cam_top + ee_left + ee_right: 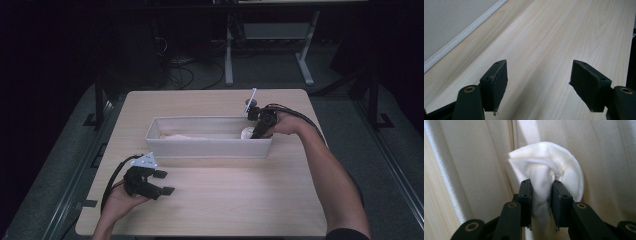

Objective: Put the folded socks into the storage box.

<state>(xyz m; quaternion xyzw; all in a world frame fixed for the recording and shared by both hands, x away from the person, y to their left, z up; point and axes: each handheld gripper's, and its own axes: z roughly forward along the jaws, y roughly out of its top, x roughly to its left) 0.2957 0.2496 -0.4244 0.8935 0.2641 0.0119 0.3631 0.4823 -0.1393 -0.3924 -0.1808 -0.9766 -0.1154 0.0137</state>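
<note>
Between the right gripper (541, 187) jaws, pinched, sits a white cloth (544, 167); left gripper (539, 82) jaws spread.

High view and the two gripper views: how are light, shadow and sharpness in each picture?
High view: the room behind is almost black, only the table and the grey bin are lit. Left gripper view: even light, sharp wood grain, the open left tongs cast soft shadows. Right gripper view: bright light on the white cloth, whose weave is sharp; the right tongs pinching it are dark.
</note>
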